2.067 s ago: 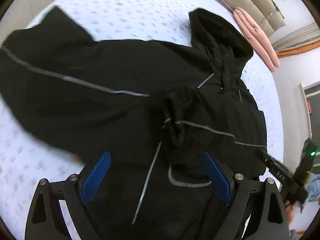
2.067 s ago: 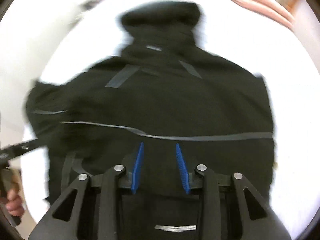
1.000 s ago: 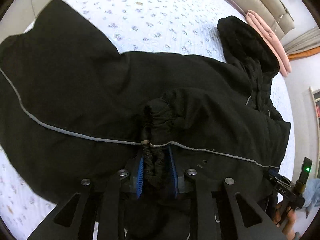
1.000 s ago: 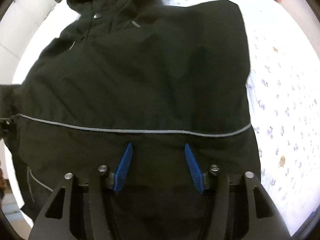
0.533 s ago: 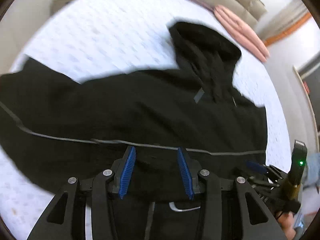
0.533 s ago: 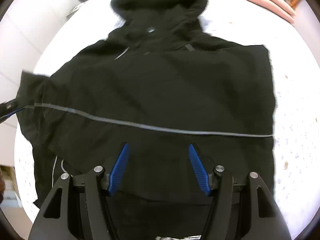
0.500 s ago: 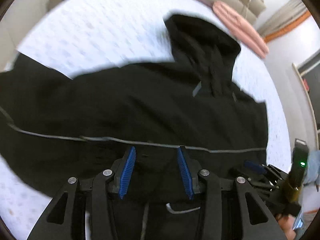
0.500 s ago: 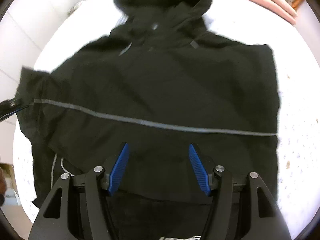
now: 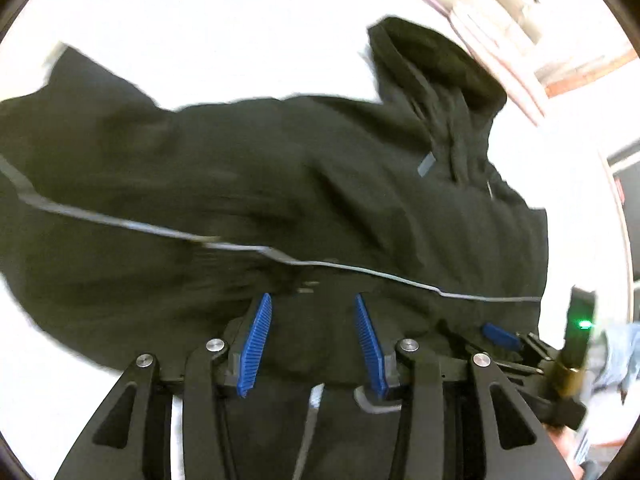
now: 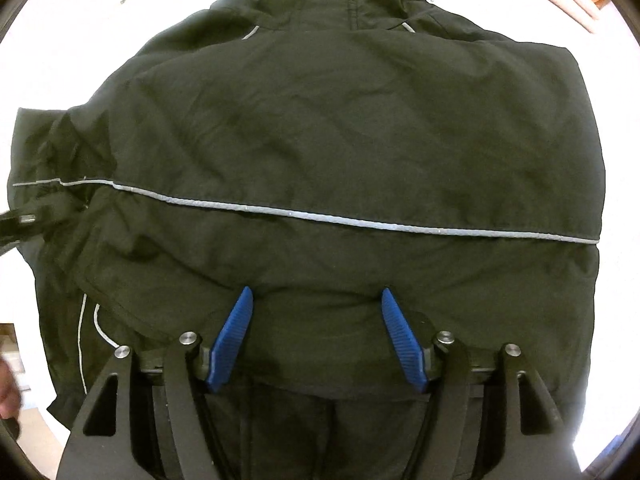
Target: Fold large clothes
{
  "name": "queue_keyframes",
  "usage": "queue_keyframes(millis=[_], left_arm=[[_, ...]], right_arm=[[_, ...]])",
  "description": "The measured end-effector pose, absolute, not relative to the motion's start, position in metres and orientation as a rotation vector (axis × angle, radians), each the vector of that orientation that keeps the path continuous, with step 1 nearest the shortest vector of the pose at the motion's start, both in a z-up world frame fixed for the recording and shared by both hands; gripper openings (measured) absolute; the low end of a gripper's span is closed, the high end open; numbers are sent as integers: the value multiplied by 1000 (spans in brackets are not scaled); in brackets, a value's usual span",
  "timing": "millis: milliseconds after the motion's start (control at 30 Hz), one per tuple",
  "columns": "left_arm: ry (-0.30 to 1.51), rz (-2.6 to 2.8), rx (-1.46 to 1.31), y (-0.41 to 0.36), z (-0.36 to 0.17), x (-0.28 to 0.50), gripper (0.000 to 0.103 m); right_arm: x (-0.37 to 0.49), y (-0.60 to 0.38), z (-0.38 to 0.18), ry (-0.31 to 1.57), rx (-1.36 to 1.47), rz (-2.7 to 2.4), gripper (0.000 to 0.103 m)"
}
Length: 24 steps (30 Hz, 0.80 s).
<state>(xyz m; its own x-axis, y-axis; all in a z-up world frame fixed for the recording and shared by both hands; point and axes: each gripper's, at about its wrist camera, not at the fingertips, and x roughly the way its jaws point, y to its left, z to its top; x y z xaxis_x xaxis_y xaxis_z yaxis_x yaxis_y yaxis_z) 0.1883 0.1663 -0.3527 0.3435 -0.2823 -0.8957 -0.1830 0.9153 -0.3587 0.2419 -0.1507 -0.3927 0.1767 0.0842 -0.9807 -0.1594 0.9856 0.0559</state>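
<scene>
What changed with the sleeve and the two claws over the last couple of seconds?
The left claw closed on the sleeve cuff a second ago, then let go; it now stands open with the sleeve laid across the jacket. The right claw, narrower two seconds ago, has opened wider. The jacket still lies on the bed, hood at the far end.
</scene>
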Motion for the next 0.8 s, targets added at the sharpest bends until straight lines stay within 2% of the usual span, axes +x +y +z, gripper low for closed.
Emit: queue_keyframes(millis=[200, 467, 800], left_arm=[[1127, 242, -553, 301, -320, 148, 45], [1009, 583, -752, 481, -325, 123, 45], [1006, 636, -871, 551, -380, 168, 45]], right_arm=[[241, -146, -396, 1377, -76, 156, 76], [237, -147, -394, 1383, -77, 147, 77], [239, -146, -397, 1396, -84, 141, 79]])
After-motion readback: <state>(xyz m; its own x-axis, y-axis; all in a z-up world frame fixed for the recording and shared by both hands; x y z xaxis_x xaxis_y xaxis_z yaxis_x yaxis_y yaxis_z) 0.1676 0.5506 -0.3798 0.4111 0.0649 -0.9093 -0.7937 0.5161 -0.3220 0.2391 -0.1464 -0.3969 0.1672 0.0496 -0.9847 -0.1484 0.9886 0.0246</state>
